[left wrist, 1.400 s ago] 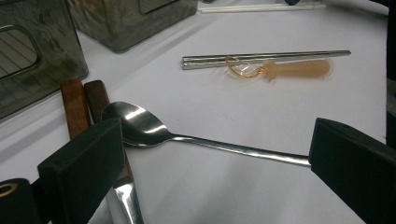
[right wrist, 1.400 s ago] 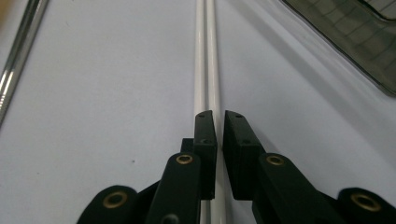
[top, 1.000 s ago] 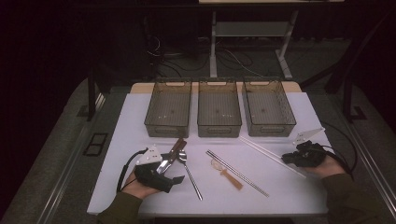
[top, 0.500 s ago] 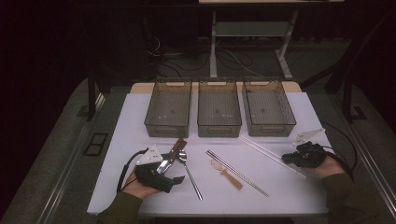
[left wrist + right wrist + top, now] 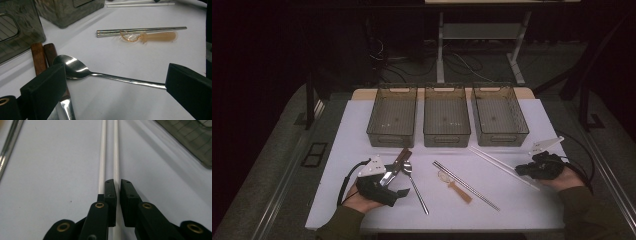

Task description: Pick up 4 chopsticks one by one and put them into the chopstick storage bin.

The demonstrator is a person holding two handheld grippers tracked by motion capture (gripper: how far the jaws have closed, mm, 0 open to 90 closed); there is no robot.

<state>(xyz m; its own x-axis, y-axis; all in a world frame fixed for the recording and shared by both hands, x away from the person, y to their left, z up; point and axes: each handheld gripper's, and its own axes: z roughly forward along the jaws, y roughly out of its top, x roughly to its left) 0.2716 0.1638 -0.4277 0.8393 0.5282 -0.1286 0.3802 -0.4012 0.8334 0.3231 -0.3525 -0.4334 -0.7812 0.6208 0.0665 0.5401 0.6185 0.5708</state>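
no shift since earlier | right tool (image 5: pixel 118 185) closed above white chopsticks (image 5: pixel 103 152) | left tool (image 5: pixel 112 82) open, straddling spoon (image 5: pixel 75 68)

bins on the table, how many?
3: grey bins in a row at the table's far side: left bin, middle bin, right bin. All look empty; none seems hidden.

Steel spoon (image 5: pixel 75 68) flat; white chopsticks (image 5: pixel 109 150) parallel.

On the white table (image 5: pixel 362 200) three grey bins (image 5: pixel 447 117) stood in a row, while the left gripper (image 5: pixel 392 186) rested beside a spoon (image 5: pixel 414 186) and the right gripper (image 5: pixel 523 170) sat at the white chopsticks (image 5: pixel 502 162) (metal chopsticks (image 5: pixel 466 185) lay between).
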